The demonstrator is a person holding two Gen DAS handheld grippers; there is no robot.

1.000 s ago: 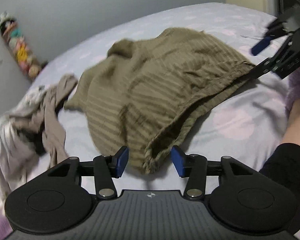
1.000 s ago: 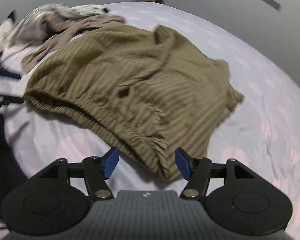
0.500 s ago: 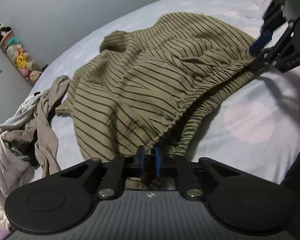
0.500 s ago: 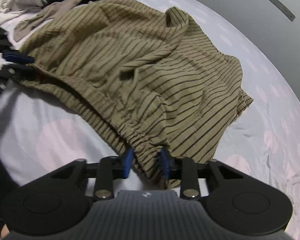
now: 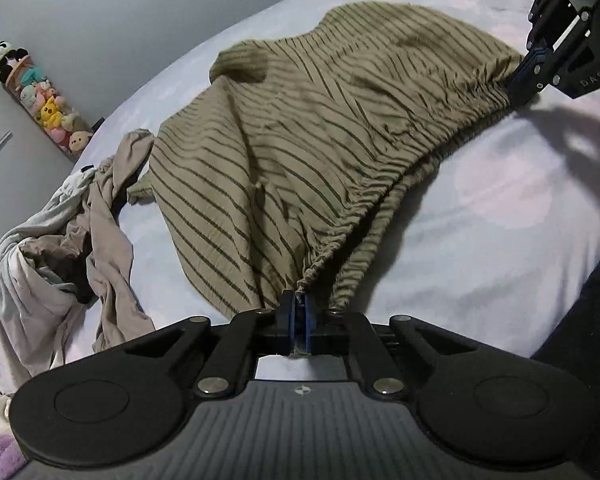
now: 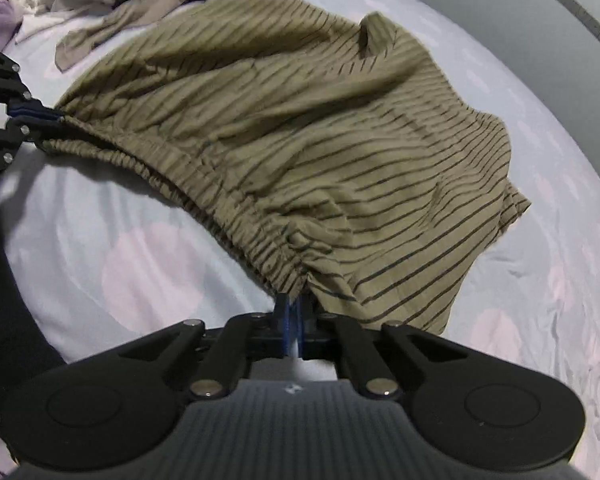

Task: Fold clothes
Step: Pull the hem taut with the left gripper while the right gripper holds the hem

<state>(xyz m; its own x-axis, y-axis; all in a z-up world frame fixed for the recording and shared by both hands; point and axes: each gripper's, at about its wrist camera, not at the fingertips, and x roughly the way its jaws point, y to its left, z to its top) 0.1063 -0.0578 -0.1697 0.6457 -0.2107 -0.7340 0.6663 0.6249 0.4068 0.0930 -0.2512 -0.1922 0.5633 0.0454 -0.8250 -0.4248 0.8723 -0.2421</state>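
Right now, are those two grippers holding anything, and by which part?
Yes. Both hold the striped olive garment by its gathered elastic edge: the left gripper at one end, the right gripper at the other.

Bed [image 5: 480,240]: fills most of both views; covered by a pale lavender sheet printed with large, soft pink round patches; surface lightly creased, most so at the right of the right wrist view. Wall [image 5: 100,12]: plain grey, meeting the far edge of the bed. Narrow wall shelf [image 5: 40,92]: to the left, holding a row of small plush toys, a black-and-white panda at the top, pastel and yellow figures below it. Grey strip [image 6: 582,16]: small, flat, fixed to the wall in the right wrist view. Light: dim and even, with soft shadows on the sheet.
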